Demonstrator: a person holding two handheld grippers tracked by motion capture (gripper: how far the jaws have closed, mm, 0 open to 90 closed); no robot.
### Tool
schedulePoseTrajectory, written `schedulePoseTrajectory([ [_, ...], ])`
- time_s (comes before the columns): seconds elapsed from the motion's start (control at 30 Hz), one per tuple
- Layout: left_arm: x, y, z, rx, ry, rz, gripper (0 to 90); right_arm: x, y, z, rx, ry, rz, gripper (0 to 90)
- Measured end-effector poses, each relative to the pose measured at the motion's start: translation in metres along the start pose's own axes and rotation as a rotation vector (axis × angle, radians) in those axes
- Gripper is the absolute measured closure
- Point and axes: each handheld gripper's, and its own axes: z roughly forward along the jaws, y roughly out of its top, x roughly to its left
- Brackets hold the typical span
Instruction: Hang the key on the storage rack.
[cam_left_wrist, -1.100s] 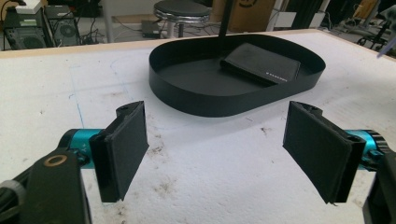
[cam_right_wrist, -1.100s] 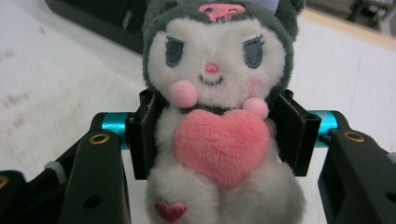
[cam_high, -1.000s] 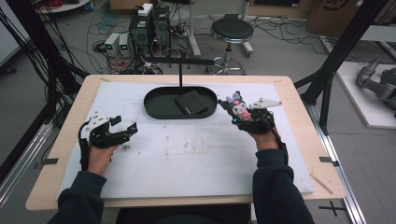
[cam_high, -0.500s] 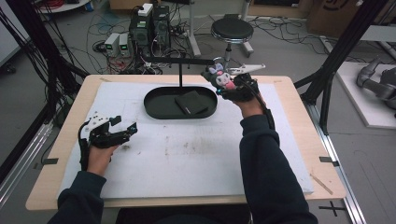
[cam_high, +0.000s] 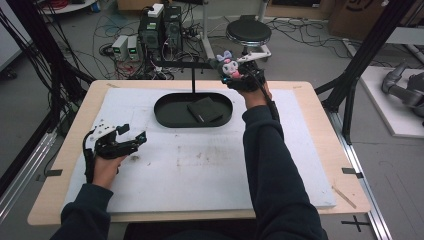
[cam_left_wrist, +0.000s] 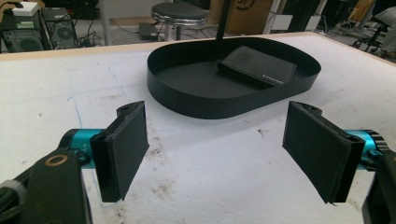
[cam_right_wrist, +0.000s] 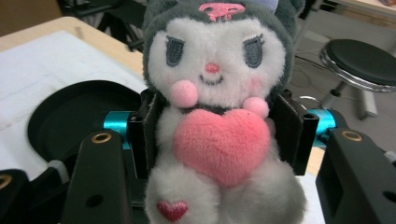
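Observation:
A plush toy (cam_high: 229, 65) with a grey hood, white face and pink heart (cam_right_wrist: 217, 116) sits upright between the pads (cam_right_wrist: 287, 130) of my right gripper (cam_high: 236, 75), which is shut on its body. The gripper holds it in the air at the table's far edge, just right of a black crossbar (cam_high: 182, 64) on a thin post (cam_high: 193, 77). The post rises from an oval black tray (cam_high: 164, 113) holding a flat black wallet (cam_high: 205, 110). My left gripper (cam_high: 131, 136) rests on the white mat at the left, open and empty (cam_left_wrist: 215, 154), facing the tray (cam_left_wrist: 187, 100) and wallet (cam_left_wrist: 259, 65).
A white mat (cam_high: 200, 170) covers most of the wooden table (cam_high: 320, 145). Beyond the far edge stand a round stool (cam_high: 248, 31), computer boxes (cam_high: 160, 25) and loose cables. Black frame posts (cam_high: 357, 75) flank the table on both sides.
My right hand has carried the plush toy from beside the tray's right end up and away to the far edge near the crossbar. The left gripper has stayed where it was.

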Motion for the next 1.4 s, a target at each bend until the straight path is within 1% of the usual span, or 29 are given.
schedulePoseTrajectory([
  [0.1,0.0,0.0,0.0,-0.004,0.004,-0.004,22.0,-0.005,-0.003,0.0,0.025,-0.035,0.007,42.6],
  [0.17,0.001,0.0,-0.001,-0.001,0.005,-0.005,22.0,-0.009,-0.006,-0.002,0.036,-0.045,0.017,42.6],
  [0.2,0.001,0.0,-0.001,-0.001,0.005,-0.006,22.0,-0.011,-0.008,-0.003,0.041,-0.049,0.018,42.6],
  [0.27,0.001,-0.001,-0.001,0.002,0.004,-0.004,22.0,-0.013,-0.013,-0.005,0.067,-0.074,0.007,42.6],
  [0.3,0.001,-0.001,0.0,0.002,0.004,-0.002,22.0,-0.014,-0.015,-0.005,0.072,-0.076,0.005,42.6],
  [0.33,0.0,-0.001,0.0,0.003,0.003,-0.002,22.0,-0.015,-0.018,-0.005,0.089,-0.078,0.006,42.6],
  [0.37,0.0,-0.001,0.0,0.003,0.002,-0.002,22.0,-0.016,-0.023,-0.005,0.097,-0.086,-0.003,42.7],
  [0.4,0.0,-0.001,0.0,0.003,0.004,-0.002,22.0,-0.016,-0.025,-0.004,0.101,-0.086,0.001,42.7],
  [0.47,0.0,-0.001,0.0,0.003,0.003,-0.002,22.0,-0.018,-0.033,-0.002,0.127,-0.094,-0.006,43.1],
  [0.5,0.0,-0.001,0.0,0.004,0.003,-0.002,22.0,-0.018,-0.037,0.0,0.142,-0.091,-0.003,43.4],
  [0.53,0.0,-0.001,0.0,0.005,0.005,-0.002,22.0,-0.017,-0.041,0.004,0.179,-0.079,-0.011,43.8],
  [0.57,0.0,-0.001,0.0,0.006,0.005,-0.001,22.0,-0.015,-0.043,0.008,0.205,-0.081,-0.031,44.0],
  [0.63,0.0,-0.001,0.0,0.008,0.004,-0.001,22.0,-0.008,-0.044,0.014,0.221,-0.085,-0.066,44.2],
  [0.67,0.0,-0.001,0.0,0.007,0.005,-0.001,22.0,-0.004,-0.045,0.018,0.232,-0.078,-0.069,44.2],
  [0.73,0.0,-0.001,0.0,0.006,0.004,-0.003,22.0,0.002,-0.047,0.026,0.24,-0.066,-0.082,44.3],
  [0.83,0.0,-0.001,0.0,0.005,0.004,-0.003,22.0,0.011,-0.049,0.038,0.248,-0.046,-0.069,44.6],
  [0.93,0.0,-0.001,0.0,0.004,0.0,-0.003,22.0,0.016,-0.051,0.049,0.24,-0.038,-0.064,45.0],
  [1.0,0.001,-0.001,0.0,0.006,0.0,-0.004,22.0,0.017,-0.053,0.054,0.237,-0.032,-0.036,45.2],
  [1.1,0.001,-0.001,-0.001,0.004,0.0,-0.006,22.0,0.015,-0.056,0.058,0.227,-0.022,0.0,45.1],
  [1.13,0.001,-0.001,-0.001,0.004,0.0,-0.006,22.0,0.014,-0.057,0.059,0.225,-0.023,0.003,44.7],
  [1.23,0.001,-0.001,0.0,0.004,0.001,-0.007,22.0,0.014,-0.058,0.059,0.219,-0.036,-0.019,40.7],
  [1.3,0.001,-0.001,0.0,0.006,0.002,-0.006,22.0,0.014,-0.058,0.059,0.223,-0.029,-0.022,36.6],
  [1.4,0.001,-0.001,0.0,0.005,0.0,-0.007,22.0,0.013,-0.058,0.057,0.221,-0.042,-0.023,29.2],
])
